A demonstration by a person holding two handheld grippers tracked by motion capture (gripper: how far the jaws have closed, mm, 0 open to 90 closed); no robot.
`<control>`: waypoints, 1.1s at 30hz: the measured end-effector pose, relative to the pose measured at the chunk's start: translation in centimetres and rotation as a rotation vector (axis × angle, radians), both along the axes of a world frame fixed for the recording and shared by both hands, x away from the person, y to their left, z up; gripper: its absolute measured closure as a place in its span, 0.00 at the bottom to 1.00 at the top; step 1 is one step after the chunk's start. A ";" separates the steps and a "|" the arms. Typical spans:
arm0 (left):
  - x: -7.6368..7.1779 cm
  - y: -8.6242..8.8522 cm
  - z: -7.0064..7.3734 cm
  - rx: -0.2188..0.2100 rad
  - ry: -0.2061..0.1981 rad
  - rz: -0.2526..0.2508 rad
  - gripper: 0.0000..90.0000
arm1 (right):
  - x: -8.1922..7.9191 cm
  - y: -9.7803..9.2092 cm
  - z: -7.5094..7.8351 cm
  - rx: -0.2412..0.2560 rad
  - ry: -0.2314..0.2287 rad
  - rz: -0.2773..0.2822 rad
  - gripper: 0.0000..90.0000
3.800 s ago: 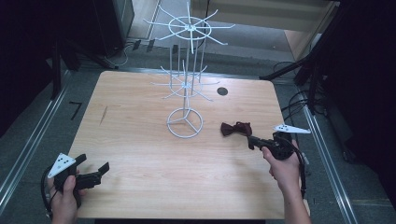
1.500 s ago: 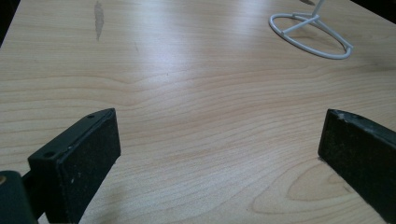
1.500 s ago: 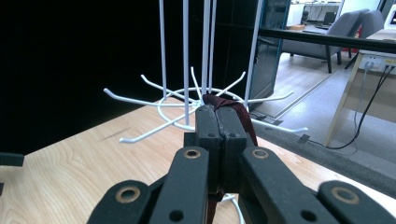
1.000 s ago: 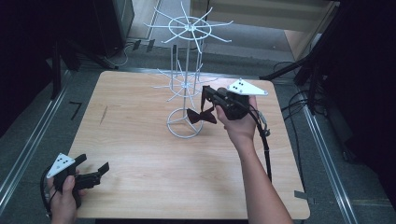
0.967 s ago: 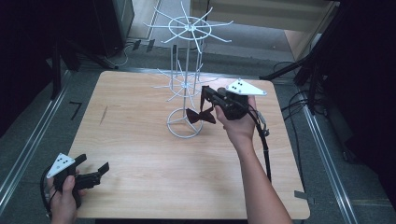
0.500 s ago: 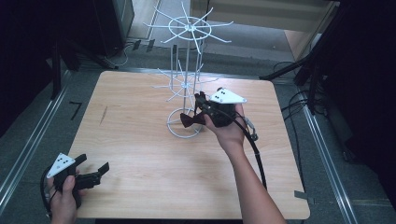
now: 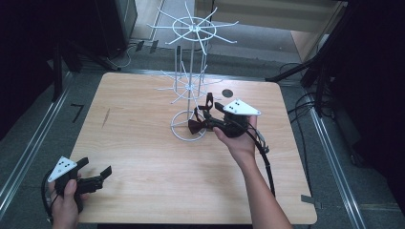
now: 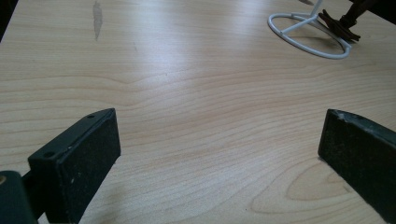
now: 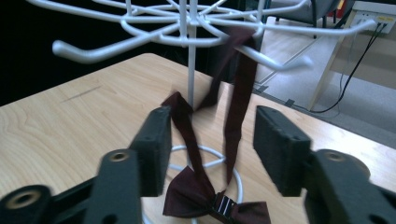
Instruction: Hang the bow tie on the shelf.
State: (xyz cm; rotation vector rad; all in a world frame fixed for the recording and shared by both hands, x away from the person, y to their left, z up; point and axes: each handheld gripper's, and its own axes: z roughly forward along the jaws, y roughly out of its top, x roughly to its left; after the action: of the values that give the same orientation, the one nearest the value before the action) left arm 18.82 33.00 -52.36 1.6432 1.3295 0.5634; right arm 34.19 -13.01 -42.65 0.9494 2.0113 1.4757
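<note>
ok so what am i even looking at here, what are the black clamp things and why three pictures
A person holds a handheld two-jaw gripper in each hand. The high view looks down on the wooden table; the other two pictures come from cameras riding on each gripper. The left gripper rests open near the table's front edge. The right gripper is at the white wire rack, jaws open, with a dark red bow tie dangling between them; its strap is looped over one of the rack's arms.

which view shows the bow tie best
The right gripper view: the dark red bow tie hangs close up, its strap looped over a rack hook. The high view shows it small; the left gripper view catches just a far corner.
</note>
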 end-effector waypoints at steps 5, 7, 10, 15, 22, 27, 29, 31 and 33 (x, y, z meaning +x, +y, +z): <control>0.0 0.0 0.0 0.003 0.000 0.001 0.00 | -0.9 -1.5 -0.5 -0.001 0.020 -0.037 0.35; 0.0 0.0 0.0 0.005 0.001 0.000 0.00 | -1.4 -2.2 -0.7 0.000 0.024 -0.049 0.30; 0.0 0.0 0.0 0.006 0.002 0.001 0.00 | -2.0 -3.3 -1.1 -0.003 0.031 -0.072 0.23; 0.0 0.0 0.0 0.004 0.001 0.003 0.00 | -2.9 -5.1 -1.9 0.001 0.042 -0.087 0.18; 0.0 -0.1 0.0 0.009 -0.001 0.008 0.00 | -4.4 -7.9 -3.1 0.013 0.053 -0.123 0.14; -0.1 -0.1 0.0 0.012 -0.002 0.015 0.00 | -5.4 -10.1 -4.2 0.025 0.065 -0.150 0.14; -0.1 -0.1 0.0 0.011 -0.003 0.019 0.00 | -5.8 -11.0 -4.6 0.030 0.072 -0.165 0.14; -0.1 -0.1 0.0 0.012 -0.002 0.020 0.00 | -6.1 -12.0 -5.0 0.045 0.080 -0.179 0.14; -0.1 -0.1 0.0 0.014 -0.002 0.020 0.00 | -6.4 -12.8 -5.4 0.056 0.087 -0.189 0.14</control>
State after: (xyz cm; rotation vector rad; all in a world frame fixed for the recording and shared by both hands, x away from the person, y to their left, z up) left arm 18.76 32.86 -52.34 1.6415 1.3449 0.5871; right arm 27.75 -25.78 -48.05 1.2111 1.8888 1.4156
